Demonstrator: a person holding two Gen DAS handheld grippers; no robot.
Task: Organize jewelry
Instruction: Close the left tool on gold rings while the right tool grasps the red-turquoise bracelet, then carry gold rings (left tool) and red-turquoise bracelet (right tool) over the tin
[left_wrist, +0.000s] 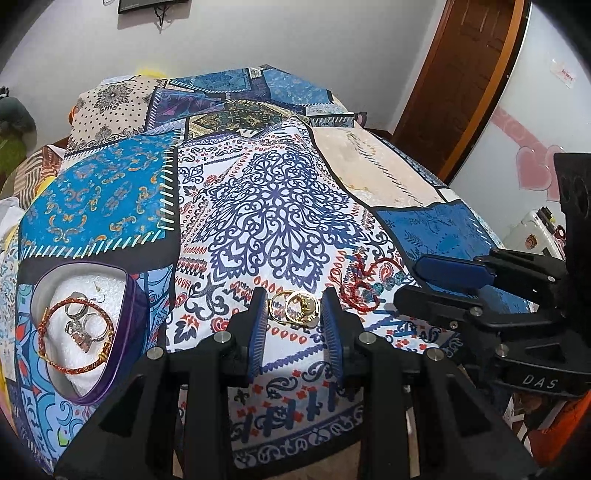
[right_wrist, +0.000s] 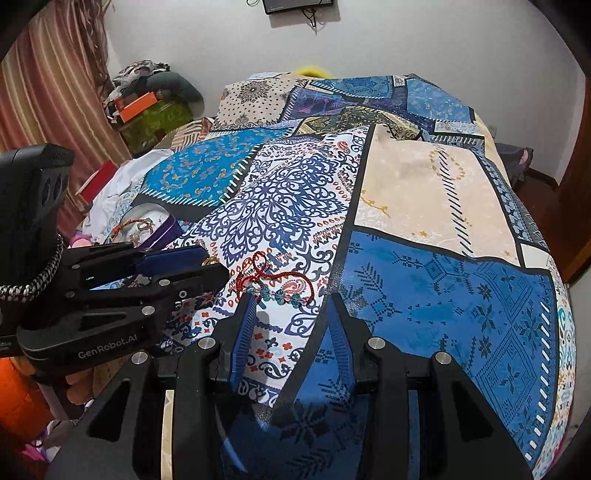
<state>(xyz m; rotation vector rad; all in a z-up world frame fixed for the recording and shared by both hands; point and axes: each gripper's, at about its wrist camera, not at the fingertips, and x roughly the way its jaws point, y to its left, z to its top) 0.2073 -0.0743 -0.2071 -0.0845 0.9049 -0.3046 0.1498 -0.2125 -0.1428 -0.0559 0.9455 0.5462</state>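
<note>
Gold hoop earrings (left_wrist: 293, 307) lie on the patterned bedspread, right between the open fingers of my left gripper (left_wrist: 295, 295), untouched. A red cord bracelet with teal beads (left_wrist: 364, 282) lies just to their right; in the right wrist view it (right_wrist: 275, 282) lies just ahead of my open, empty right gripper (right_wrist: 291, 299). A purple-rimmed box with white padding (left_wrist: 92, 295) at left holds a red-gold braided bracelet (left_wrist: 74, 332) and silver rings (left_wrist: 79, 325); the box also shows in the right wrist view (right_wrist: 151, 227).
The patchwork bedspread (left_wrist: 273, 206) covers the whole bed. The right gripper (left_wrist: 454, 291) enters the left wrist view from the right, close to the red bracelet. A brown door (left_wrist: 461, 74) stands at back right. Curtain and piled clutter (right_wrist: 147, 99) stand at left.
</note>
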